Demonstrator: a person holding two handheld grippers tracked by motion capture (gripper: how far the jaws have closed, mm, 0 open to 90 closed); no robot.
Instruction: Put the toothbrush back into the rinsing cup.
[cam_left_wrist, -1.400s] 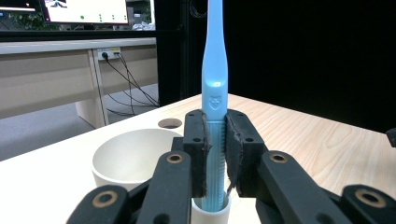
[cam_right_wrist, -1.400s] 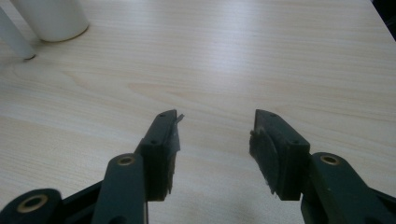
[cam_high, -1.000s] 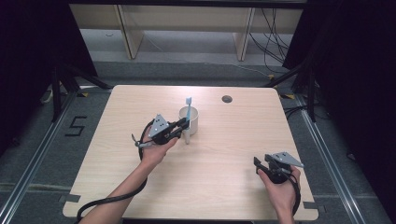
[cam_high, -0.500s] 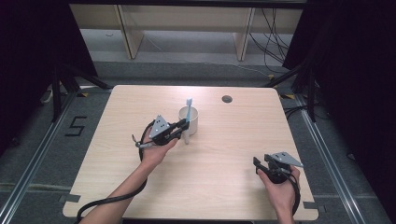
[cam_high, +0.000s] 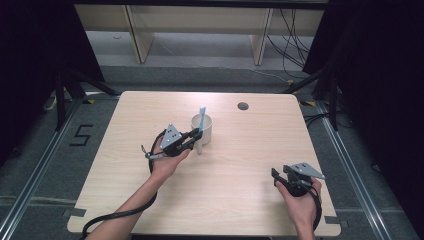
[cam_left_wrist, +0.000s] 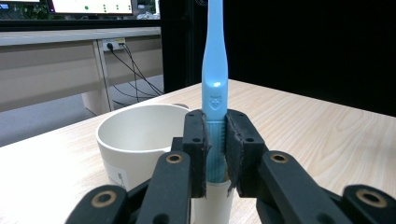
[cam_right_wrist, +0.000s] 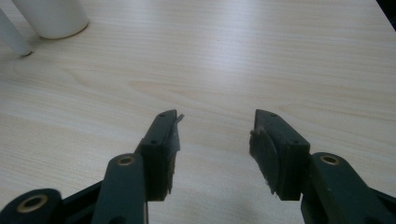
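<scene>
The left gripper (cam_left_wrist: 215, 154) pinches a blue-and-white toothbrush (cam_left_wrist: 215, 84) between its pads, holding it upright with its white lower end on or just above the table (cam_high: 125, 200), right beside the cream cup (cam_high: 205, 129); in the high view the brush stands at the cup's near side, outside the rim. The right gripper (cam_right_wrist: 215, 140) rests well apart at the table's near right corner, jaws spread with nothing between them. If the brush is meant for the cup, a lift that comes up short could catch its base on the rim and tip the cup, and the narrow grip on the smooth handle could let it swivel. The brush head is cut off at the top of the left gripper view, and its base is hidden behind the jaws, so contact with the table cannot be told.
</scene>
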